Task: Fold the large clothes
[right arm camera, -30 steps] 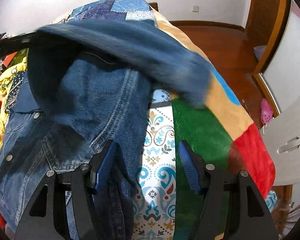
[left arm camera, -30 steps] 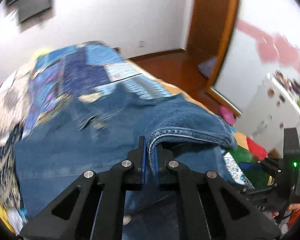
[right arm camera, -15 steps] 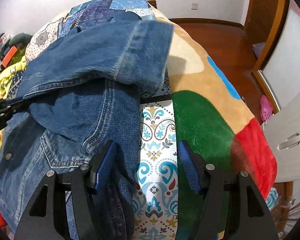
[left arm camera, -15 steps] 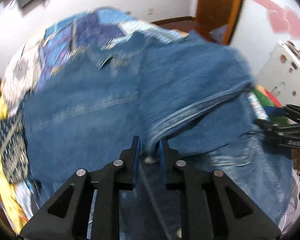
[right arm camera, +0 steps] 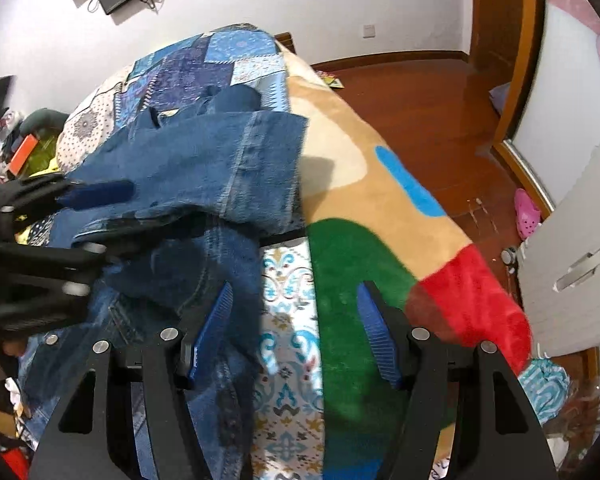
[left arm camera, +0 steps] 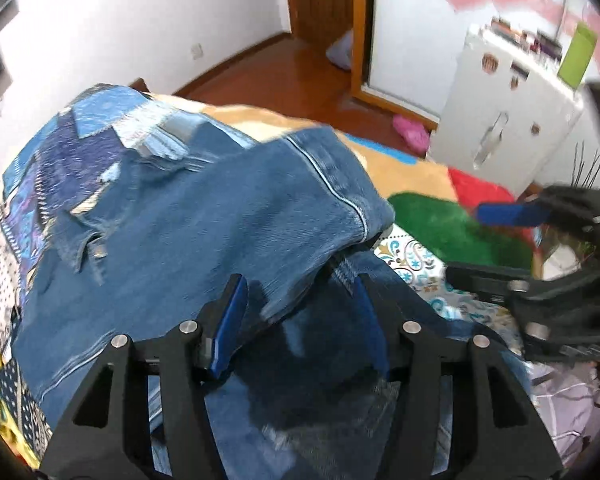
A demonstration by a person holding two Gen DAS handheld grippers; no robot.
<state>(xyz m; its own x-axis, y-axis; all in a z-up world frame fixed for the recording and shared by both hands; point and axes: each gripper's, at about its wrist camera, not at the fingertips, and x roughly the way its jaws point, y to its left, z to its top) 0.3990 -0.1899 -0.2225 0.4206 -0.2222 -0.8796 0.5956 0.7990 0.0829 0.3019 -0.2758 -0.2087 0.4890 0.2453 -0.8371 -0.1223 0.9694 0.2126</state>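
Denim jacket [left arm camera: 204, 248] lies on bed [right arm camera: 340, 152], sleeve [right arm camera: 220, 168] folded across toward 12 o'clock; left gripper [left arm camera: 300, 320] and right gripper [right arm camera: 296, 332] both gape, holding nothing.

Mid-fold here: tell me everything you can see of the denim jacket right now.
The denim jacket is mid-blue, heavy-looking cotton with pale seam stitching and metal buttons. It lies on the patchwork bedspread, one sleeve folded across the body, its cuff reaching the jacket's right edge. Both the left hand-held gripper and right hand-held gripper are open, holding nothing.
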